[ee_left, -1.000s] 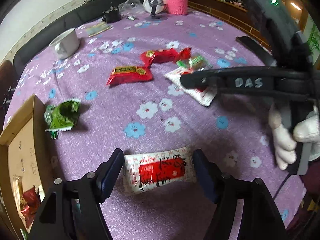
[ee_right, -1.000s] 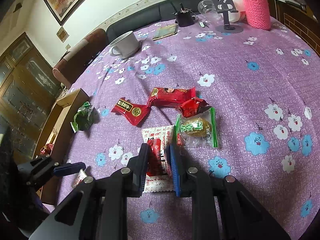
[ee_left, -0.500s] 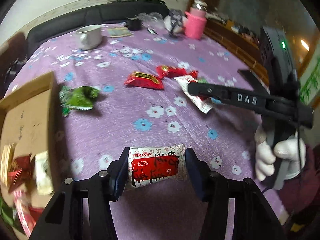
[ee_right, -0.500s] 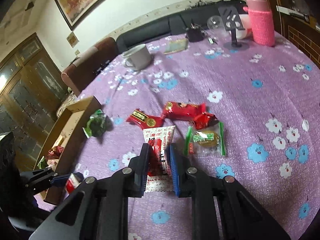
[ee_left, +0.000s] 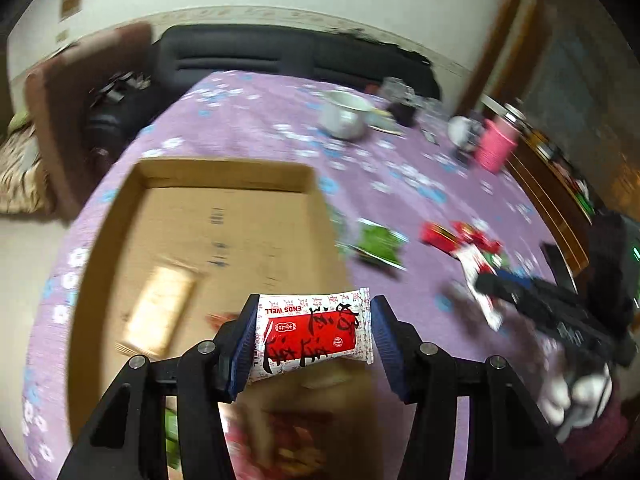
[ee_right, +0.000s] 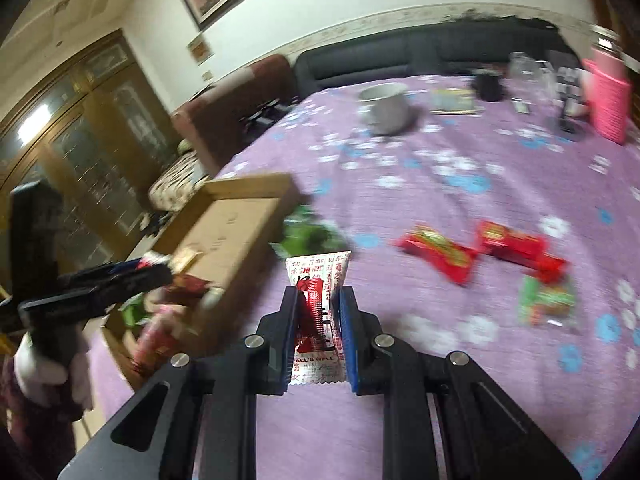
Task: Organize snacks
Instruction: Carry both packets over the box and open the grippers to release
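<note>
Two white-and-red snack packets are held, one per gripper. The left gripper (ee_left: 312, 340) is pinched on a packet with black script (ee_left: 310, 336), clamped end to end between the blue pads (ee_left: 245, 344) and carried in the air above the near part of an open cardboard box (ee_left: 224, 168). Inside the box a pale wrapped bar (ee_left: 160, 312) is seen lying on the floor of the box; more wrappers nearer the camera are blurred and cannot be told apart. The box is set at the left edge of the bench (ee_left: 280, 132), which is covered by a purple flowered cloth.

The right gripper (ee_right: 318, 328) is closed on the second packet (ee_right: 318, 284), held lengthwise with its far end flaring out past the fingertips. Whether this packet is lifted clear of the cloth cannot be told. Just beyond it a green packet (ee_right: 308, 234) is seen beside the box's right wall. Toward the middle of the bench, two red packets (ee_right: 436, 252) (ee_right: 516, 242) lie close together, with a green-edged clear packet (ee_right: 546, 300) just nearer the front edge.

At the far edge a white mug (ee_right: 386, 108) and a pink knitted sleeve (ee_right: 606, 94) are noted, well apart from the snacks. Both wrist views are smeared by motion.
</note>
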A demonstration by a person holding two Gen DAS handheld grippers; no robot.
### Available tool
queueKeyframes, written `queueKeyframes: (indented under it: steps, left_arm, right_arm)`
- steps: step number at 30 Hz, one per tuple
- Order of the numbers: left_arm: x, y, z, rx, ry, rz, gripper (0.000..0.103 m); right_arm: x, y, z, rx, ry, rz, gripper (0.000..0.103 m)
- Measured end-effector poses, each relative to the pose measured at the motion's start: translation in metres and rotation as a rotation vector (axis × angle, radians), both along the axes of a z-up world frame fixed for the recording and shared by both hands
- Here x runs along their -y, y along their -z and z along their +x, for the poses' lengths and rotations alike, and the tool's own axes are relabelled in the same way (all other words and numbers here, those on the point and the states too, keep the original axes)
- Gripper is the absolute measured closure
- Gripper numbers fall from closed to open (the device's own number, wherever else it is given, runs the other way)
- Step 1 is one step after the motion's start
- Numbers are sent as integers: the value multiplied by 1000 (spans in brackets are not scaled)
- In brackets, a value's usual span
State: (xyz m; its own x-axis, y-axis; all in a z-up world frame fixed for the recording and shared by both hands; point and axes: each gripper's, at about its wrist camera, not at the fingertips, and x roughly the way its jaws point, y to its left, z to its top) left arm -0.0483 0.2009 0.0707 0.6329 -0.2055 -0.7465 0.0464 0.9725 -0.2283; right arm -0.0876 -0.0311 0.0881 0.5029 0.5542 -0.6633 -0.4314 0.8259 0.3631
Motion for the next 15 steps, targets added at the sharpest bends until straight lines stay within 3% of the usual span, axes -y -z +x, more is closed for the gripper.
queueKeyframes:
  steps: [9,15]
  left_arm:
    - [-62,22,39,-55,-128,-82,45]
    - [-80,38,52,-96,-173,-152,44]
  right_arm:
    - [-106,3,22,-43,-134,-35,83]
    - [-139,12,32,-67,-163,-55,83]
